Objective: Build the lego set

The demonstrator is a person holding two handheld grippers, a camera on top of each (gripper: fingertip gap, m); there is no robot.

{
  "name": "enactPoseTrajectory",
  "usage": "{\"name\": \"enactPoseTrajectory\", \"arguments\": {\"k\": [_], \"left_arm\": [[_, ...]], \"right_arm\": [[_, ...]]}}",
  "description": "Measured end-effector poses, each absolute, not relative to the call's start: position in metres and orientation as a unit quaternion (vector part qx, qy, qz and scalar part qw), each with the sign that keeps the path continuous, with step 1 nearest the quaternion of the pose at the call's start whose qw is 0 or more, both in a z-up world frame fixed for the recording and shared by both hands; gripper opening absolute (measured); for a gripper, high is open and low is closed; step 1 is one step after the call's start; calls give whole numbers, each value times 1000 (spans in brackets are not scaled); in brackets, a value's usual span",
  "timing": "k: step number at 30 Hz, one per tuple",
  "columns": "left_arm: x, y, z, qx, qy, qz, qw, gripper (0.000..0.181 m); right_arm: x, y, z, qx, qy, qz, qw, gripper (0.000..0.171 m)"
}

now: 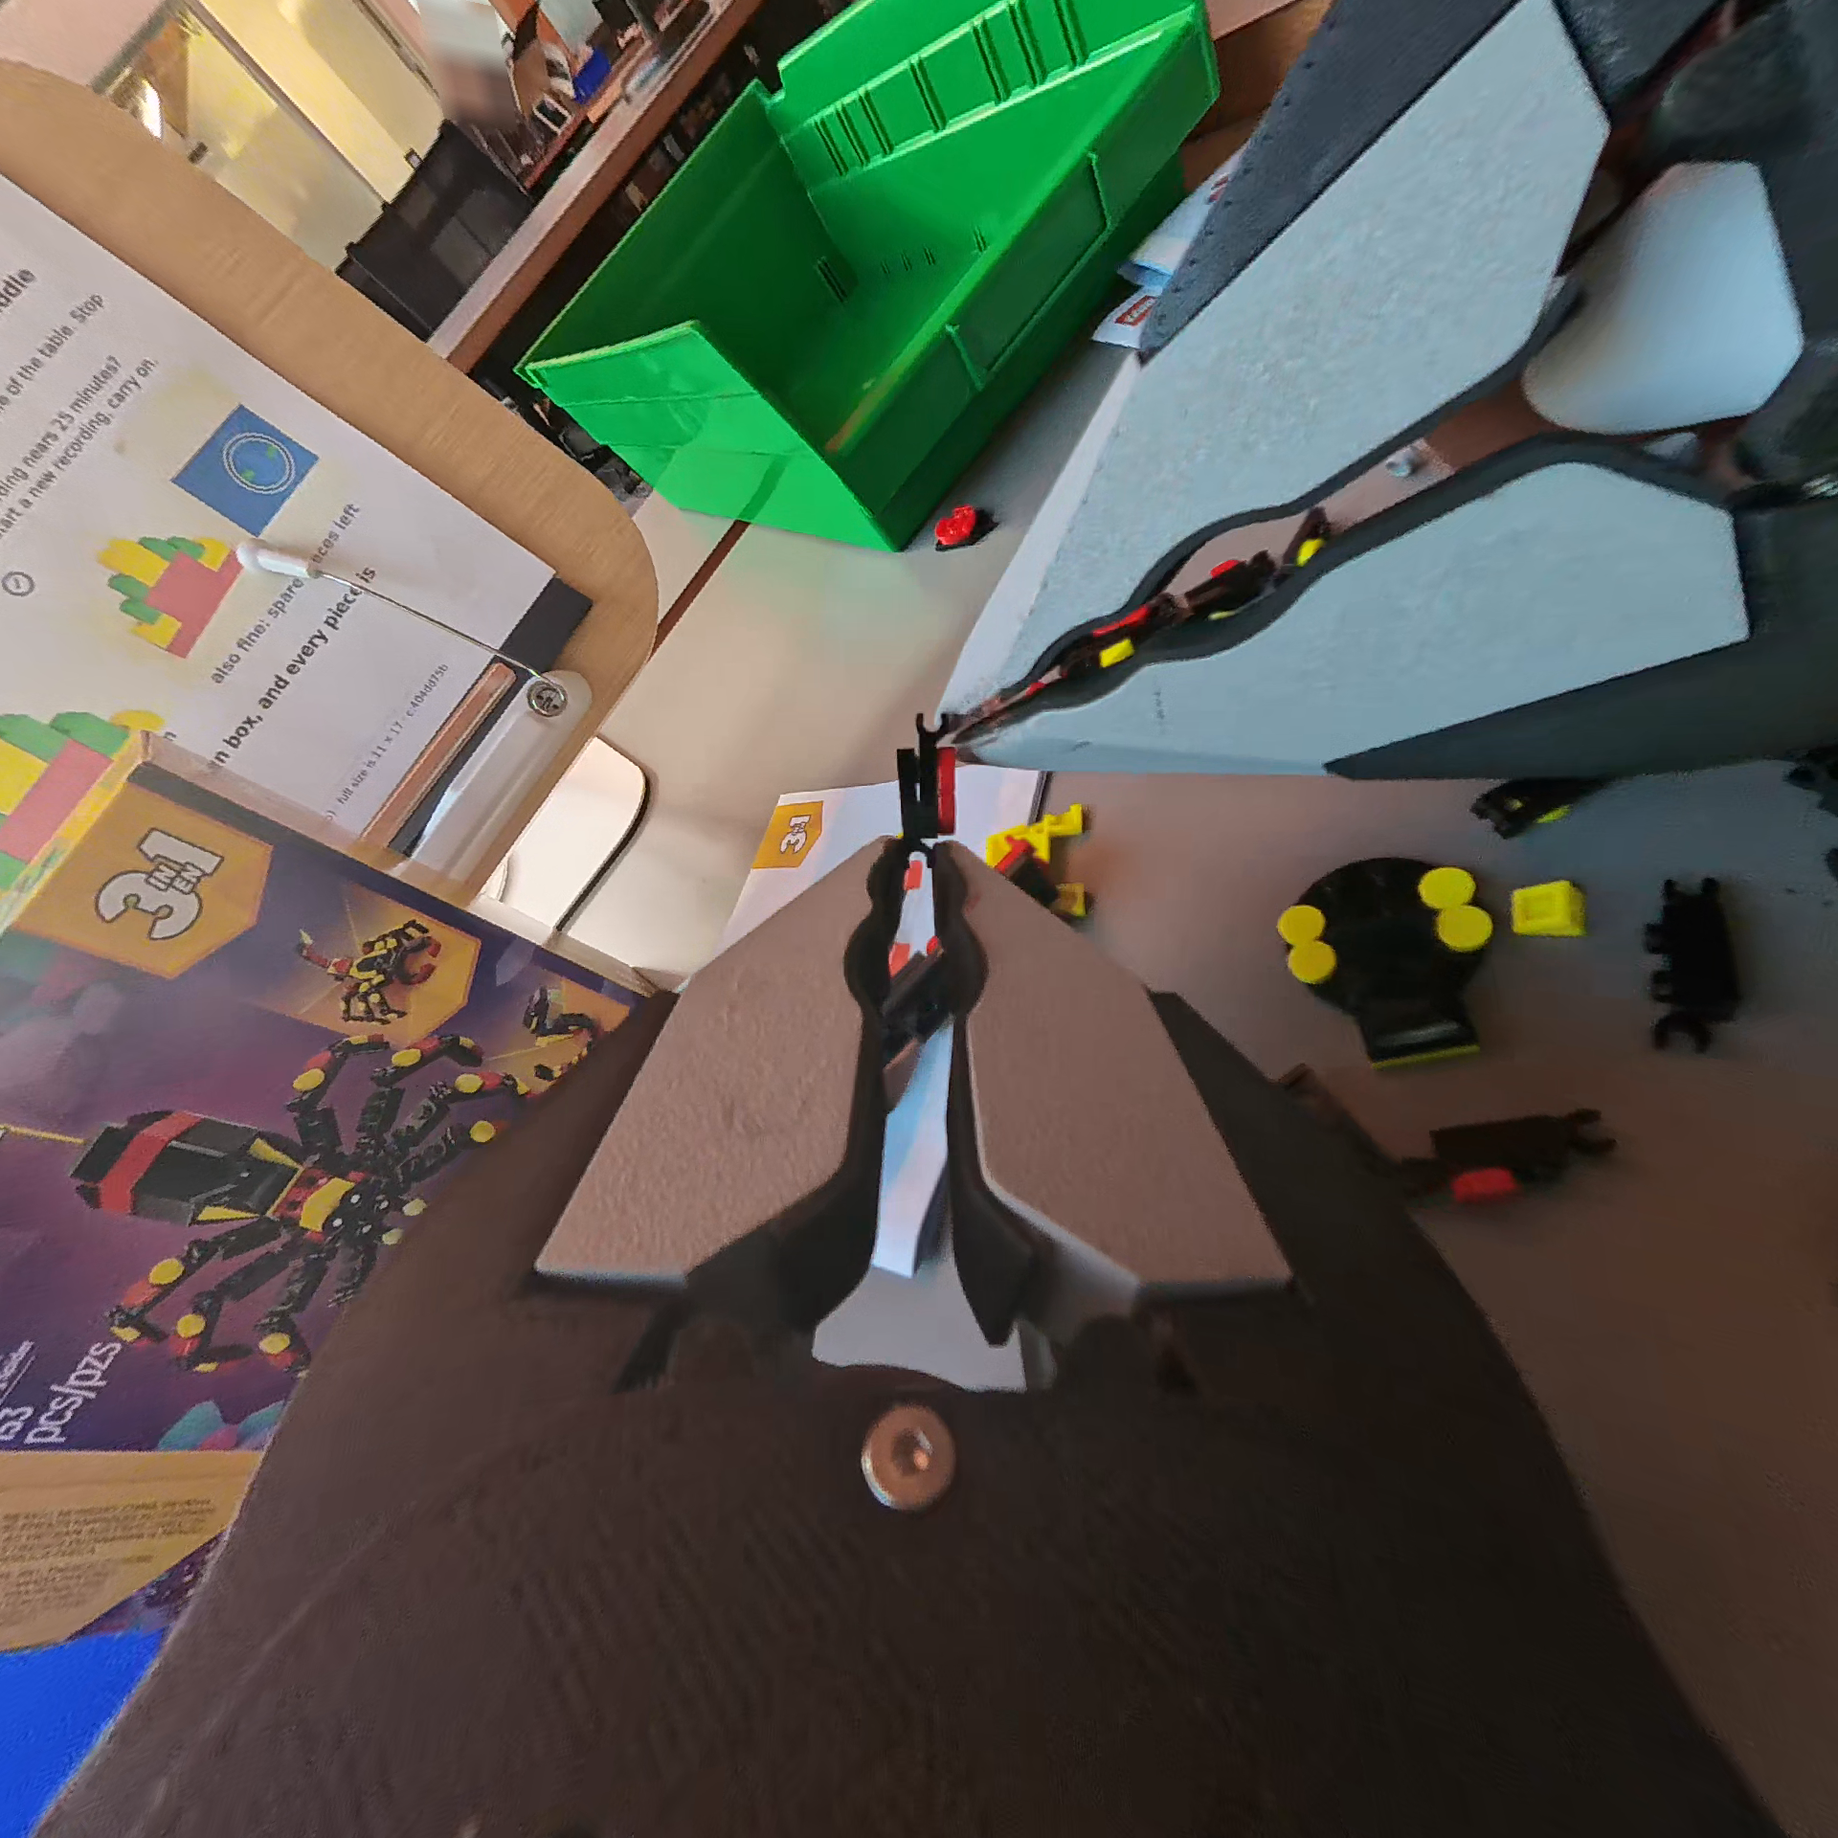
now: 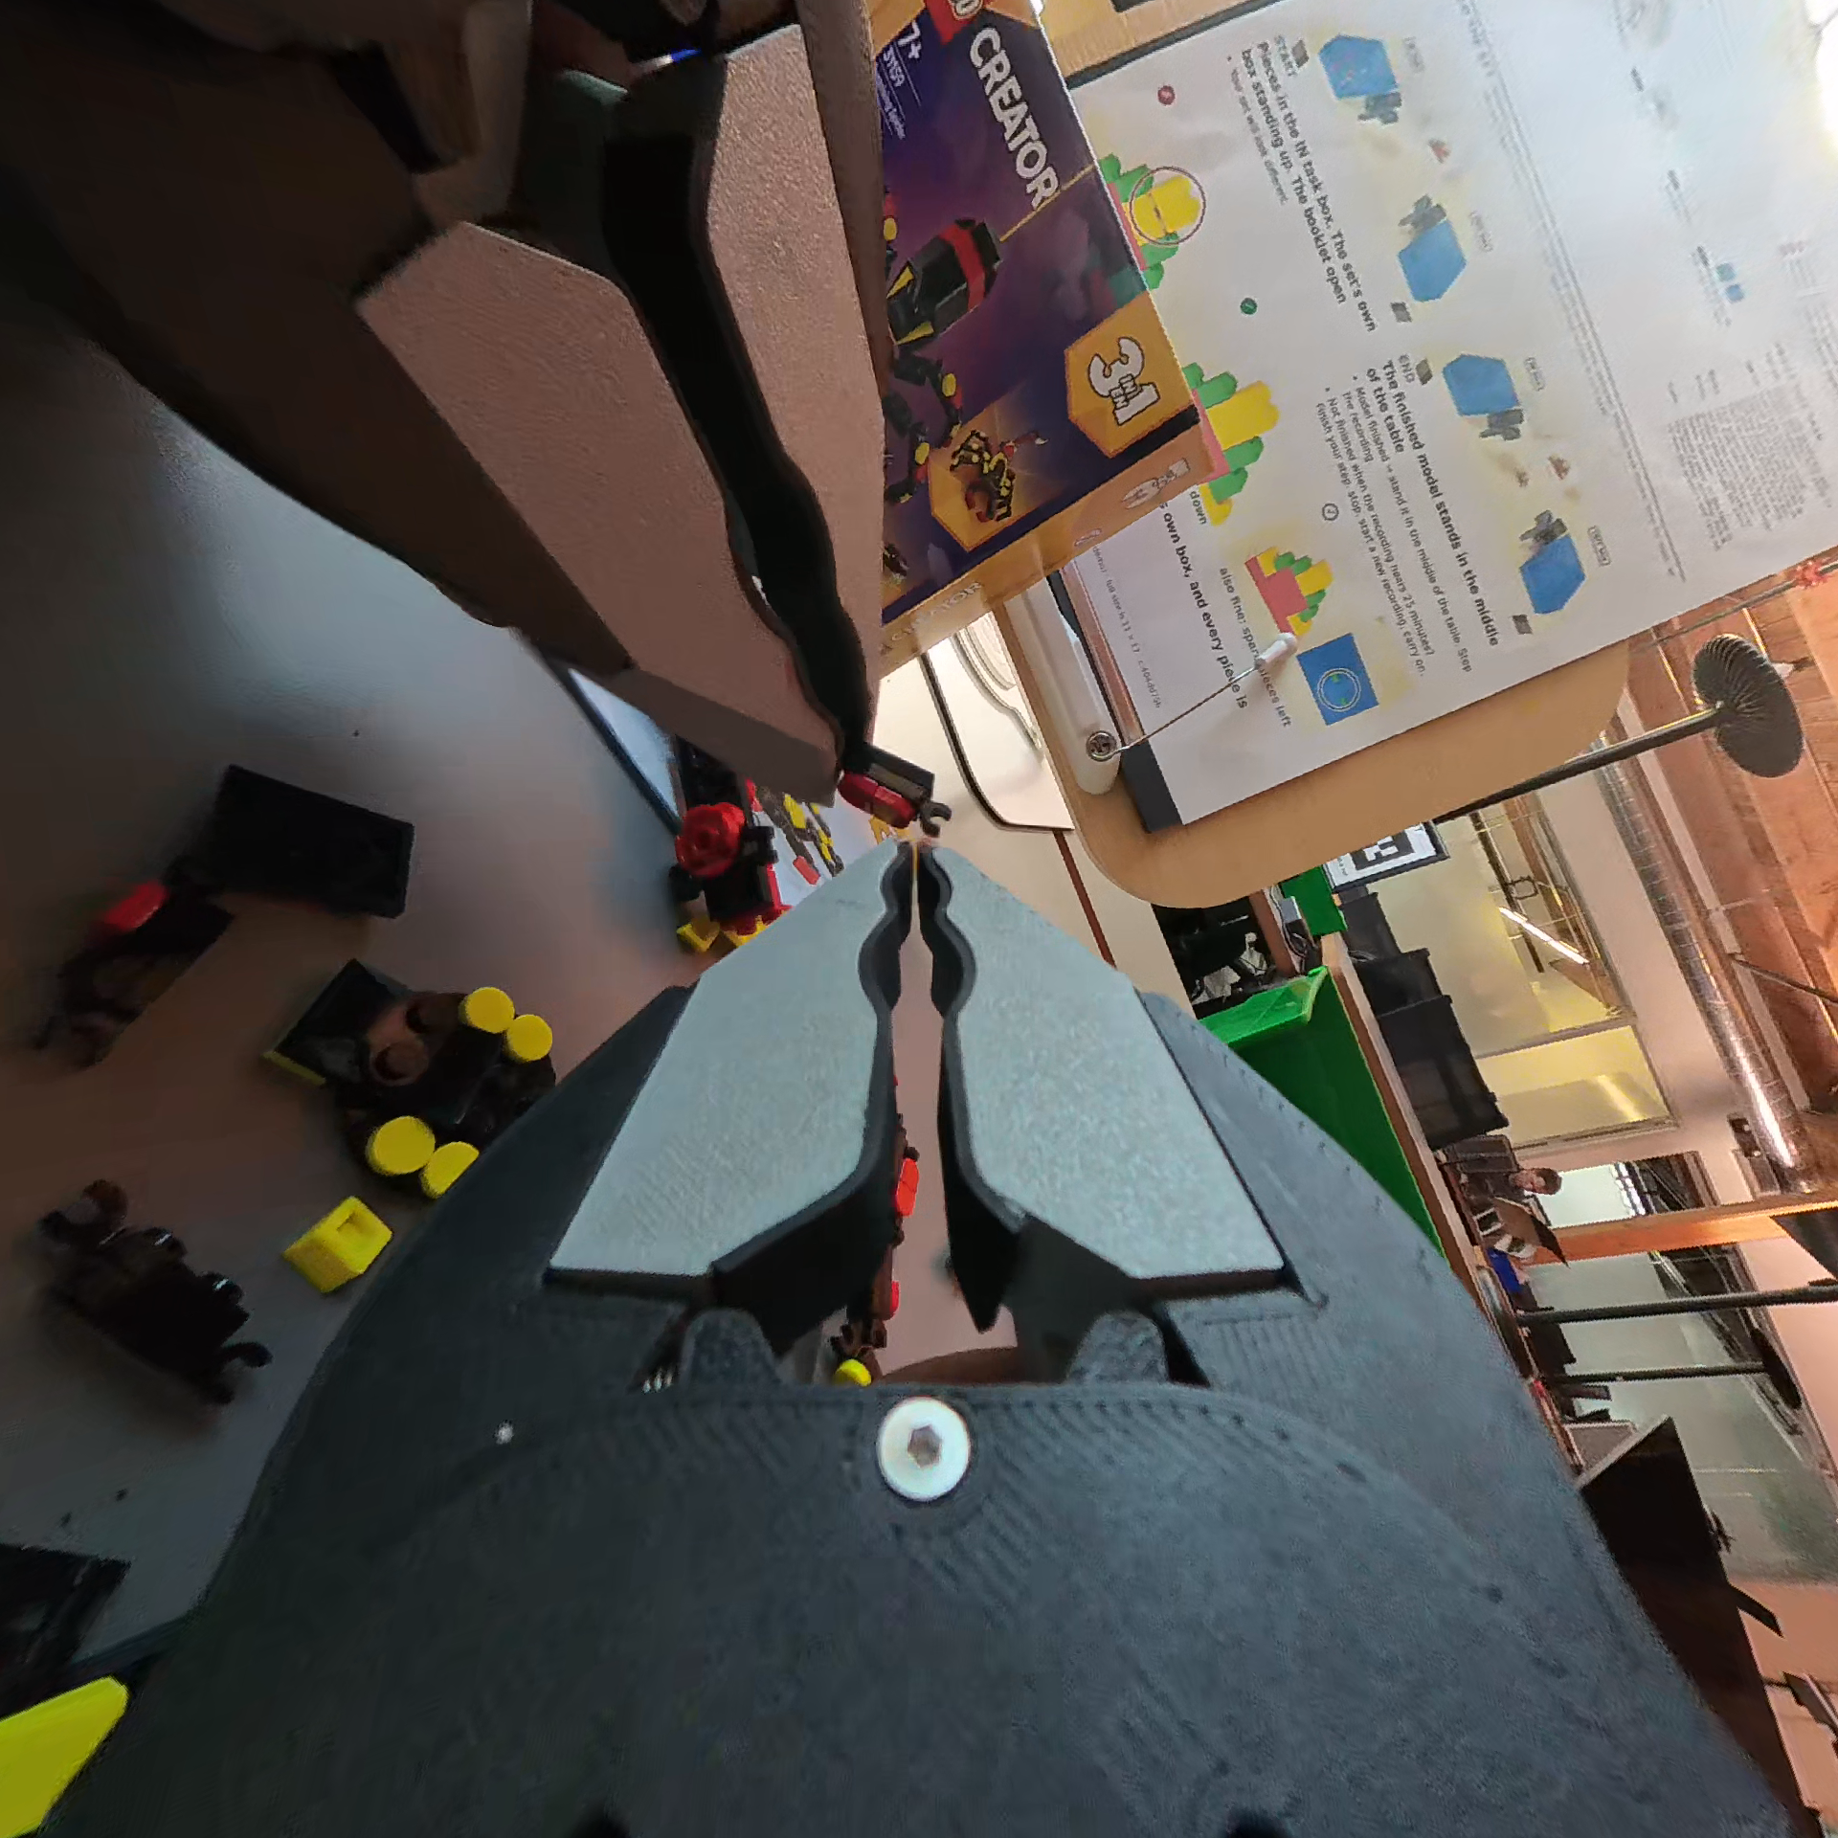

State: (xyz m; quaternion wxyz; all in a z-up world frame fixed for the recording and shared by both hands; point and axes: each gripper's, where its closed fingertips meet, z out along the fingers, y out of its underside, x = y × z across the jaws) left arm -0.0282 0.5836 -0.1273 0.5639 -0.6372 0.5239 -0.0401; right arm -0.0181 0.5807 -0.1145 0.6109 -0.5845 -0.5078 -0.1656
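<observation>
In the left wrist view, the set's purple box (image 1: 249,1144) stood to the left of the left claw (image 1: 920,855), with an instruction sheet on a wooden board (image 1: 298,418) behind it. The left claw's fingers were pressed together on a small black-and-red leg piece (image 1: 925,796), which stuck out just past its tips. A green bin (image 1: 875,298) sat well beyond the tips, and a small red piece (image 1: 960,525) lay on the table just beside the bin. The right claw (image 1: 960,736) came in from the upper right, its tip nearly touching the held piece; a black, red and yellow jointed chain (image 1: 1174,607) was pinched along its closed fingers. To the right of the left claw lay a round black body with yellow discs (image 1: 1392,935), a yellow cube (image 1: 1547,910) and a black clip piece (image 1: 1691,960), all apart from one another.

In the right wrist view, the same round body (image 2: 428,1074) and yellow cube (image 2: 338,1243) lay left of the right claw (image 2: 915,855). A red-topped cluster (image 2: 716,855) sat near the tips. The left claw (image 2: 845,766) reached down from the upper left with the leg piece (image 2: 890,791) at its tip, just above the right claw's closed tips. The box (image 2: 1005,328) and the sheet (image 2: 1392,398) were beyond, to the right.
</observation>
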Motion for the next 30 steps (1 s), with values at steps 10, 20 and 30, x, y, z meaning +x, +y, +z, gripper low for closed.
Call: {"name": "enactPoseTrajectory", "arguments": {"k": [10, 20, 30], "left_arm": [[-29, 583, -132, -617, 551, -13, 561, 3], [-28, 579, -133, -600, 570, 12, 561, 3], [-28, 579, -137, -599, 580, 19, 552, 3]], "right_arm": [[-13, 585, -118, -583, -513, -183, 603, 1], [-17, 581, -122, -565, -534, -206, 595, 3], [-18, 580, -125, -555, -547, -218, 588, 6]]}}
